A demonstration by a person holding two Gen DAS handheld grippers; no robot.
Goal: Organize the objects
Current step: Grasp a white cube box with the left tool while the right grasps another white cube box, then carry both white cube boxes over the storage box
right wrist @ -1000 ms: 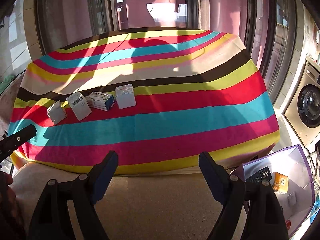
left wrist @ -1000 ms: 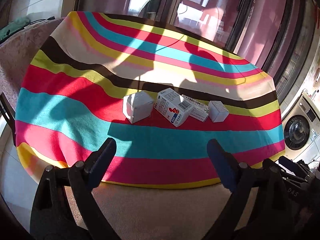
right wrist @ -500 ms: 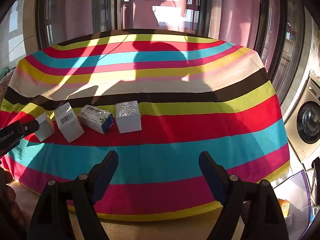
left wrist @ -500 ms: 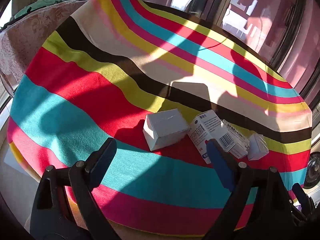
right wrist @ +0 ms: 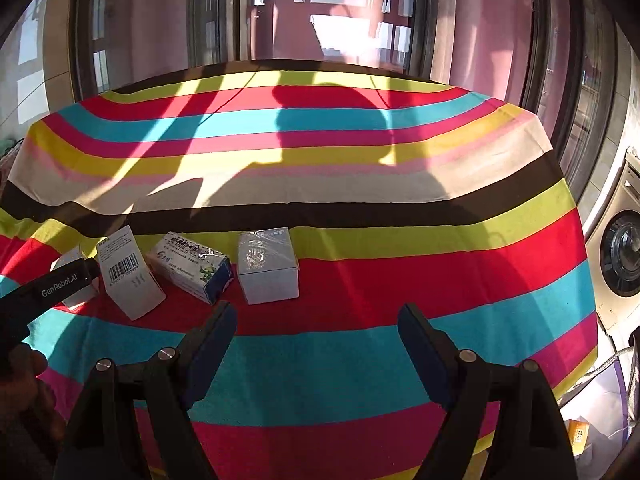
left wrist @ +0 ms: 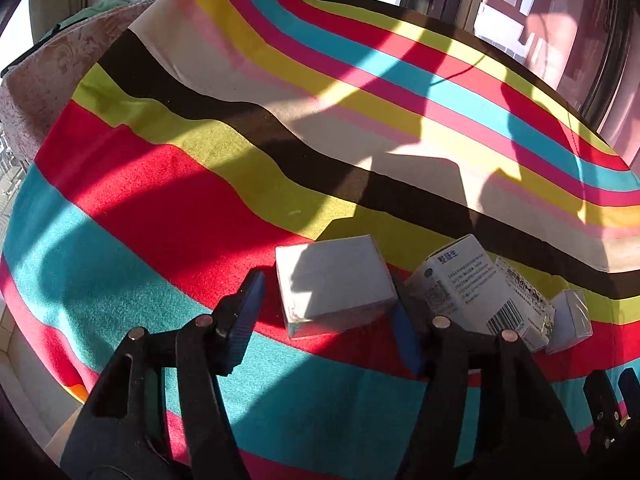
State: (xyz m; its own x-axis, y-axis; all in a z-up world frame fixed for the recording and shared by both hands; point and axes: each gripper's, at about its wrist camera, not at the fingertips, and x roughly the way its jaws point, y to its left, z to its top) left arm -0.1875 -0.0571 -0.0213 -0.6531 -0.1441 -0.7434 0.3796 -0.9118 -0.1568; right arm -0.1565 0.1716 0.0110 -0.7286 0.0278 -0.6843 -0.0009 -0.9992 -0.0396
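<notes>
Four small boxes lie in a row on the striped tablecloth (left wrist: 160, 208). In the left wrist view my left gripper (left wrist: 326, 312) straddles the end white box (left wrist: 334, 284). Its jaws are closing, and a sliver of red cloth still shows between the left pad and the box. Beyond it lie a barcode box (left wrist: 468, 284), a printed box (left wrist: 524, 296) and a wrapped white box (left wrist: 570, 316). In the right wrist view, the left gripper's finger (right wrist: 64, 284) covers part of that end box (right wrist: 78, 302). My right gripper (right wrist: 316, 320) hangs open and empty, just short of the wrapped white box (right wrist: 268, 268).
A washing machine (right wrist: 624, 264) stands to the right of the table. An open container with small packs (right wrist: 580, 432) sits on the floor at the lower right. A pink padded seat (left wrist: 48, 80) is at the table's left. A hand (right wrist: 24, 380) holds the left gripper.
The left gripper has come forward and down onto the end white box, and its jaws have narrowed around it. The right gripper has moved forward over the table, still wide open.
</notes>
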